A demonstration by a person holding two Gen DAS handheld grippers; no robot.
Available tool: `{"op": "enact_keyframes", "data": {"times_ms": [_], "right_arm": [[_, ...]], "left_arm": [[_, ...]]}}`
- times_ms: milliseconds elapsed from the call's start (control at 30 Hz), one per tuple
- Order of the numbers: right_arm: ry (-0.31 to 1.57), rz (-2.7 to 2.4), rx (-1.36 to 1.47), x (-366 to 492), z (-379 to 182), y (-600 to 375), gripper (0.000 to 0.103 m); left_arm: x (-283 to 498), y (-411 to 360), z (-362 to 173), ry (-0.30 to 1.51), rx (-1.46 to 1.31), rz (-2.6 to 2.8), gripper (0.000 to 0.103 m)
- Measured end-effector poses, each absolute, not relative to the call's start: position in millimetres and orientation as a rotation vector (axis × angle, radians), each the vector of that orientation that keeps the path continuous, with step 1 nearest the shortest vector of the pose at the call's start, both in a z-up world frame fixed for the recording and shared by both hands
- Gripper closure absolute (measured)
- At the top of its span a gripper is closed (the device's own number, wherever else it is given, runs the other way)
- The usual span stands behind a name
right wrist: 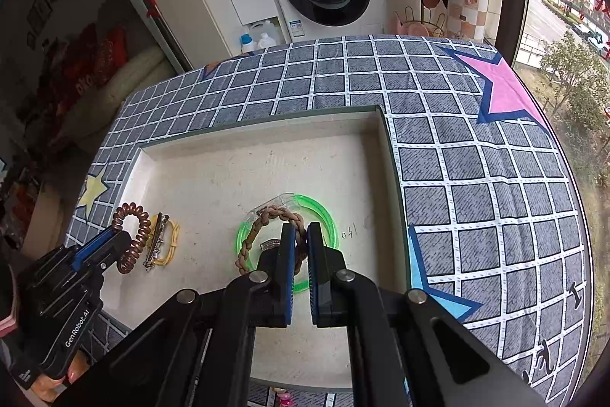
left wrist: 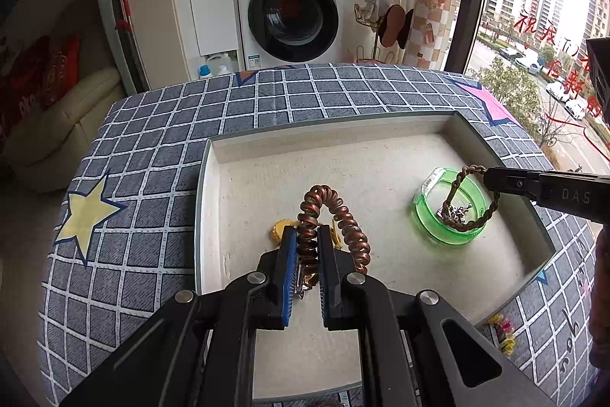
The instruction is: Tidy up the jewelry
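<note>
Left wrist view: left gripper (left wrist: 308,256) is clamped narrow on one side of the copper spiral hair tie (left wrist: 331,227), so the loop stands up off the floor of the white tray (left wrist: 381,155) rather than lying flat; looks like a pinch on the coil's edge to keep the rest free for placing. A gold piece (left wrist: 281,230) sits just behind the left finger, partly hidden, can't tell what it is from here. Across the tray the right gripper (left wrist: 492,180) comes in from the side holding the braided brown bracelet (left wrist: 472,201) by its top, with the lower part draped into the green bangle (left wrist: 451,212), where small metal bits (left wrist: 457,214) also lie. Tray sits on the checked cloth (left wrist: 152,147) over the worktop. Right wrist view: right gripper (right wrist: 301,241) is pinched nearly closed on the braided bracelet (right wrist: 267,224), directly above the green bangle (right wrist: 297,205); my read is it's either nesting the bracelet inside the bangle or pulling it out, can't say which. Left gripper (right wrist: 110,239) is at the tray's left, gripping the spiral tie (right wrist: 133,235), beside a yellow hair tie (right wrist: 171,239) with a metal clip (right wrist: 156,243) lying across it, so hair pieces seem grouped left, bracelets right
</note>
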State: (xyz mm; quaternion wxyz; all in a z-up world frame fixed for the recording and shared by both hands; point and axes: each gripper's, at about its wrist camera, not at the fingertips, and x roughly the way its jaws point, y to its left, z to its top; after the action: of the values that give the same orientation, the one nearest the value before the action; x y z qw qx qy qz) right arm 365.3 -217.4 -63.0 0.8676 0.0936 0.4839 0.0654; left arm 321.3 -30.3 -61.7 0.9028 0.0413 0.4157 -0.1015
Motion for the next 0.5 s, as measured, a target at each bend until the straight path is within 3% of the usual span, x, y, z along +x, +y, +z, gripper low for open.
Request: {"op": "enact_keyframes", "data": {"times_ms": [500], "right_arm": [[1.043,0.101,0.145,371.6,-85.1,-220.0,0.095]], "left_arm": [[328.0,-41.5,-82.4,0.893,0.183,-0.16,0.08]]}}
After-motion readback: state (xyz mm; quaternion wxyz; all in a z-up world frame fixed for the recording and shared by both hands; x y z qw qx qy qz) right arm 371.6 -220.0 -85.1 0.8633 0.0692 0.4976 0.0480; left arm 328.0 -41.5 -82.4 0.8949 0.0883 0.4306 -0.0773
